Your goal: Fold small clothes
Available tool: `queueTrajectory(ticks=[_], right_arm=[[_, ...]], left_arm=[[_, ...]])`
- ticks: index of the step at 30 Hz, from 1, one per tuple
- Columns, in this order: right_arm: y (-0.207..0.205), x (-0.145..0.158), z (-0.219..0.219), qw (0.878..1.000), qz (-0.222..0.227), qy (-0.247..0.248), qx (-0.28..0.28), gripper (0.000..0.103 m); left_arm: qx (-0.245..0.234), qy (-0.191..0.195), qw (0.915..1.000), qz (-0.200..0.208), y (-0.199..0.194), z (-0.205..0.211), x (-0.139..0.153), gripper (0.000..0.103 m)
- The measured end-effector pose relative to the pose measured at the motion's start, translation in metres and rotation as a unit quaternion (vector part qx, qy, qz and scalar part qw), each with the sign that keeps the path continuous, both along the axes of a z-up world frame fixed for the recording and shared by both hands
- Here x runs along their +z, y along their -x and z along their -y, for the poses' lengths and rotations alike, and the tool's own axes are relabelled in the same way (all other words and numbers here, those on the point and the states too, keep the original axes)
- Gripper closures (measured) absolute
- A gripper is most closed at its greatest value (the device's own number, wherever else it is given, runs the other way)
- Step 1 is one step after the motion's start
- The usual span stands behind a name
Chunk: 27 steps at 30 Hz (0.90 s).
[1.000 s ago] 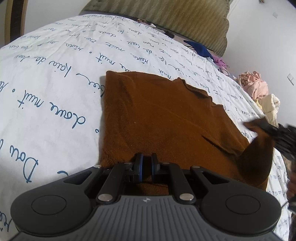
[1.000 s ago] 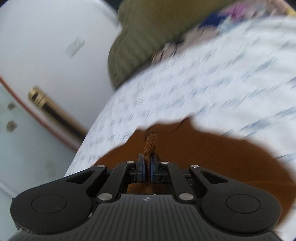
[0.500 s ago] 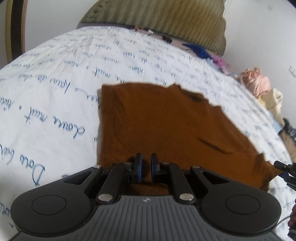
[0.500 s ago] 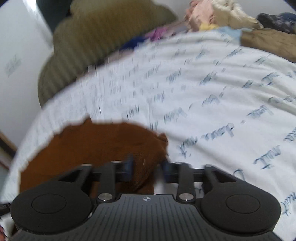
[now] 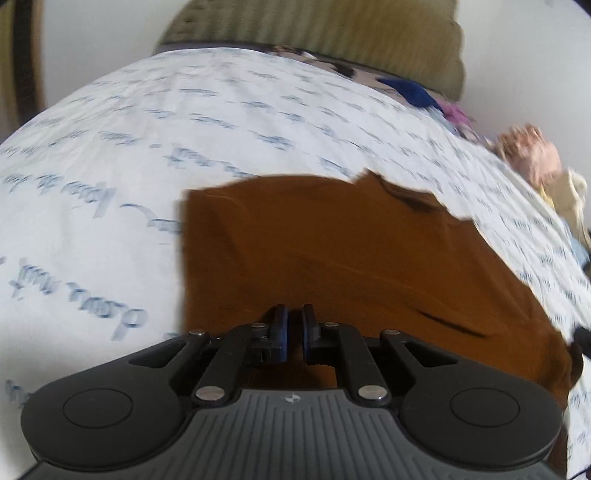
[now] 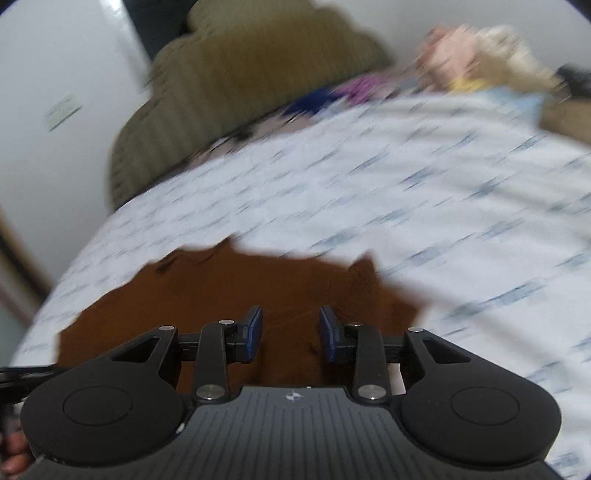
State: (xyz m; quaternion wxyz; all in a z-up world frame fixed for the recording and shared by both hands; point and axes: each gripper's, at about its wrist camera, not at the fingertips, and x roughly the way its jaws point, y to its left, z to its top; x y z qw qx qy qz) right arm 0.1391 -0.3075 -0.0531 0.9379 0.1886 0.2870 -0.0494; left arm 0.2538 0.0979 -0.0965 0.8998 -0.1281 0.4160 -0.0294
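A brown garment (image 5: 332, 258) lies flat on the white bed sheet (image 5: 110, 166) printed with blue handwriting. My left gripper (image 5: 294, 325) sits at the garment's near edge, its blue pads almost together and shut on the cloth there. In the right wrist view the same garment (image 6: 240, 291) spreads to the left and ahead, with a small pointed corner (image 6: 364, 266) at its right end. My right gripper (image 6: 290, 325) hovers over that end with its jaws apart and closing. Cloth shows under the gap, but the pads do not press on it. Both views are blurred.
An olive ribbed headboard cushion (image 5: 314, 33) backs the bed. Loose clothes lie along the far right edge: a blue piece (image 5: 410, 92), a purple one, and a pink and cream pile (image 5: 532, 155). A white wall stands at the left (image 6: 55, 74).
My right gripper let go of the brown corner it pinched, opened and swung right. The lifted corner now lies down on the garment. The left gripper, still shut, has drawn back slightly.
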Motion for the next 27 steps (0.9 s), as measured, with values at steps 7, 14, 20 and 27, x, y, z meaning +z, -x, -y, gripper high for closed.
queueTrajectory(ticks=[7,14,20,27], right_arm=[[0.023,0.007,0.034,0.999,0.031,-0.04,-0.003,0.065],[-0.007,-0.004,-0.02,0.993,-0.004,-0.073,0.094,0.065],[-0.014,-0.034,-0.021,0.99,-0.057,-0.086,0.096,0.064],[0.008,-0.005,-0.015,0.99,0.004,-0.094,0.102,0.062]], left_arm=[[0.009,-0.044,0.9989,0.016,0.009,-0.005,-0.001,0.094],[0.044,-0.064,0.9969,0.014,0.01,-0.017,0.001,0.094],[0.042,-0.057,0.9974,0.016,0.012,-0.015,0.013,0.094],[-0.005,-0.037,0.9978,0.054,0.028,0.03,0.039,0.093]])
